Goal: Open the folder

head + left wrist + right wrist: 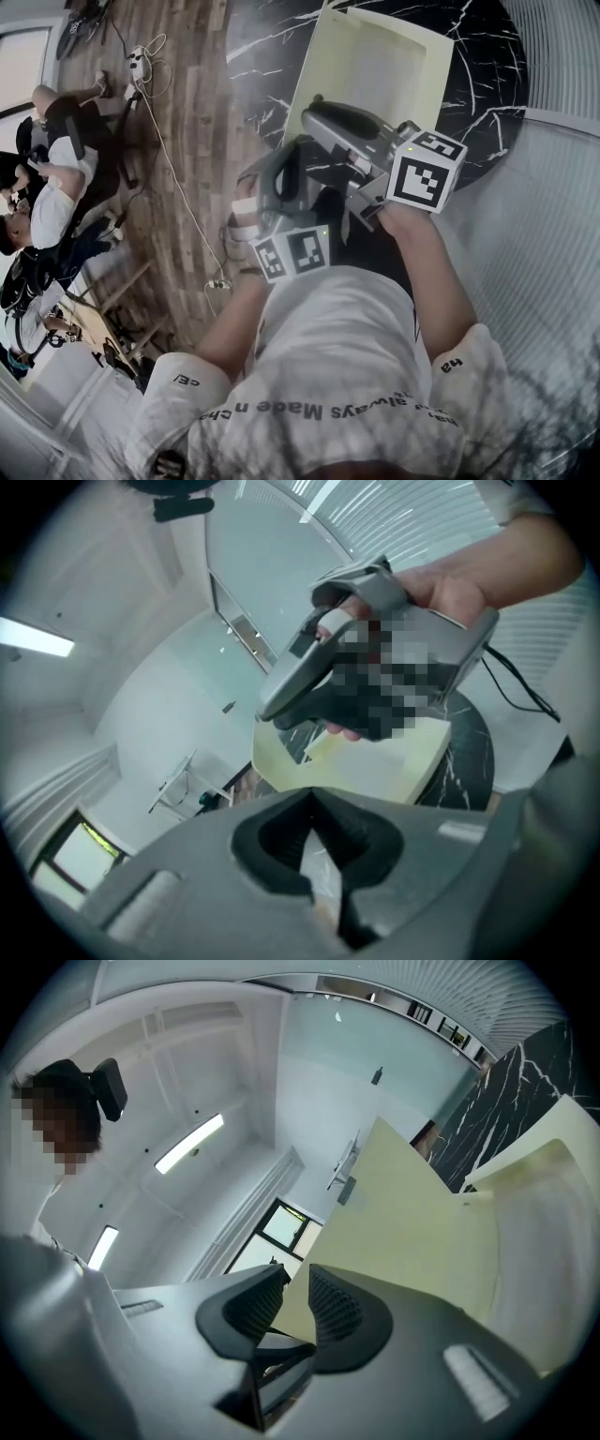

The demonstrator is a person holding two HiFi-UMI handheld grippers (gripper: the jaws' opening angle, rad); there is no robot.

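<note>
Lying on the black marble desk [272, 47], the pale yellow folder [394, 70] is being worked just in front of the person, by the desk's near edge. Its cover [403, 1213] is being pinched at the edge by the right tool [295, 1302]: the jaws are being held at a narrow gap w/ the sheet between the pads. The cover is being held up at a slant, off the rest of the folder. The right tool is being carried roughly level by the right hand [450, 592], above the folder's near side. The left tool [311, 799] is being held just beside it, on the left, tilted down twd the folder. Its jaw tips are being pressed together w/ nothing gripped. In the head view, wooden floor [178, 112] and seated people [56, 187] are being shown well off to the left.
</note>
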